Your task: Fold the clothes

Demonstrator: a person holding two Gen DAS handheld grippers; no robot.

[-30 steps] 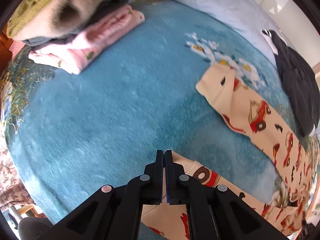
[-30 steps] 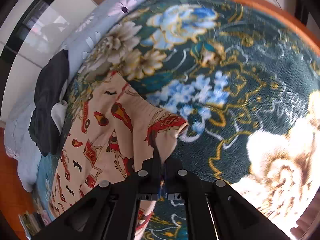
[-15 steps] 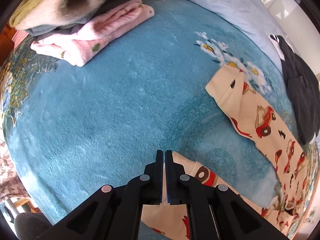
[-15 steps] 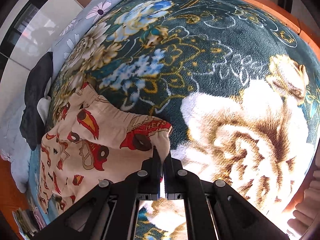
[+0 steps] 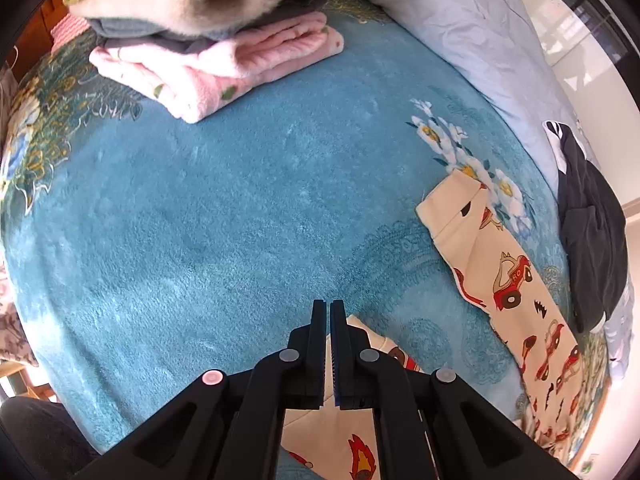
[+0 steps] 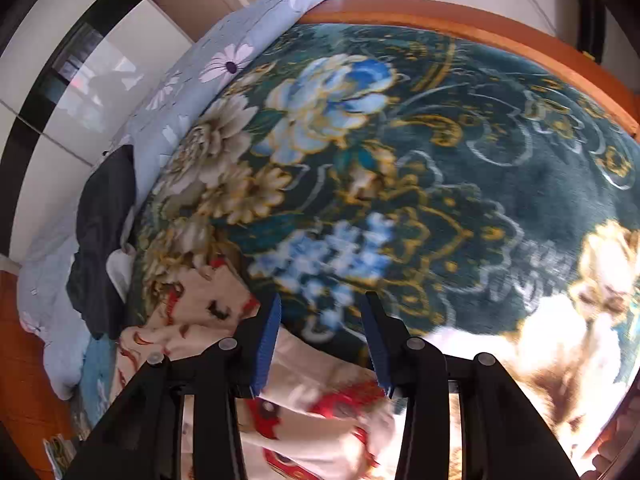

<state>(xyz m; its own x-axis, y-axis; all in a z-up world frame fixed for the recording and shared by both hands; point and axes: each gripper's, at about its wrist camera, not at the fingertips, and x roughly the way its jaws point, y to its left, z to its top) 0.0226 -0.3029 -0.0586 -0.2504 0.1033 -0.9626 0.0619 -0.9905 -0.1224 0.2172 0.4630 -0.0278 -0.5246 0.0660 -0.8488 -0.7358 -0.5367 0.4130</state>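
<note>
Cream pyjama trousers with red car prints (image 5: 516, 280) lie on the blue blanket (image 5: 240, 208). My left gripper (image 5: 329, 308) is shut on one leg cuff (image 5: 364, 328) of them, low over the blanket. The other leg stretches away at the right. In the right wrist view my right gripper (image 6: 320, 300) is open and empty, with the trousers' waist end (image 6: 320, 412) lying loose under and between its fingers on the dark floral blanket (image 6: 460, 168).
A stack of folded clothes, pink on the bottom (image 5: 224, 64), sits at the far left of the bed. A dark garment (image 5: 592, 232) lies at the right, and shows too in the right wrist view (image 6: 100, 240). A pale blue quilt (image 5: 472, 40) lies behind. The wooden bed frame (image 6: 480, 32) borders the blanket.
My right gripper has opened and let go of the trousers' waist, which now lies on the blanket. My left gripper stays shut on the cuff and has shifted slightly over the blue blanket.
</note>
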